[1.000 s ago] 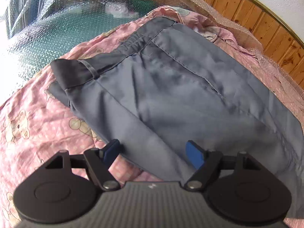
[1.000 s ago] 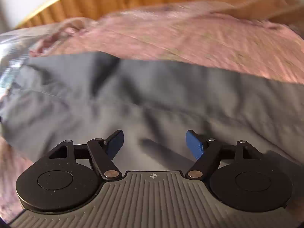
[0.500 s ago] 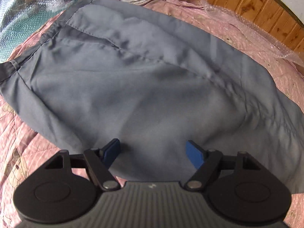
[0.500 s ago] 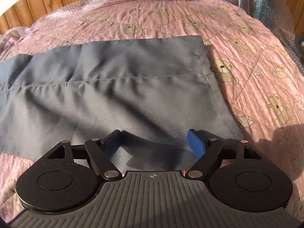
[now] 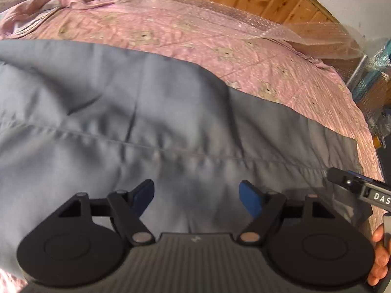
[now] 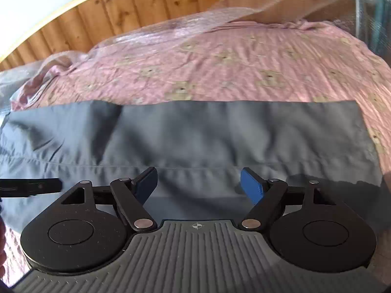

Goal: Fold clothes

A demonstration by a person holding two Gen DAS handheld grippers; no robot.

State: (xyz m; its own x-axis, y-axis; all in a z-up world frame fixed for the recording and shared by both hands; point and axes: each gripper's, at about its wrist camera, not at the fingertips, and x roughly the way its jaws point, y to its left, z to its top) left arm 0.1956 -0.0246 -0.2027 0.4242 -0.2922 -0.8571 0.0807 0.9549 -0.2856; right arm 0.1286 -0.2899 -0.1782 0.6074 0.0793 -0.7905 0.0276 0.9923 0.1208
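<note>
Hovering side by side over grey trousers (image 5: 146,127) on pink quilt (image 6: 244,61), left gripper (image 5: 196,196) and right gripper (image 6: 199,183) fingers spread wide, empty

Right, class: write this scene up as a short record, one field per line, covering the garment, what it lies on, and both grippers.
garment: grey trousers, spread flat, unfolded
seam: runs across the cloth
surface: pink quilt with bear print
backdrop: wood panelling
left gripper: open, over the trousers, holding nothing
right gripper: open, over the trousers, holding nothing
folding: not yet begun
</note>
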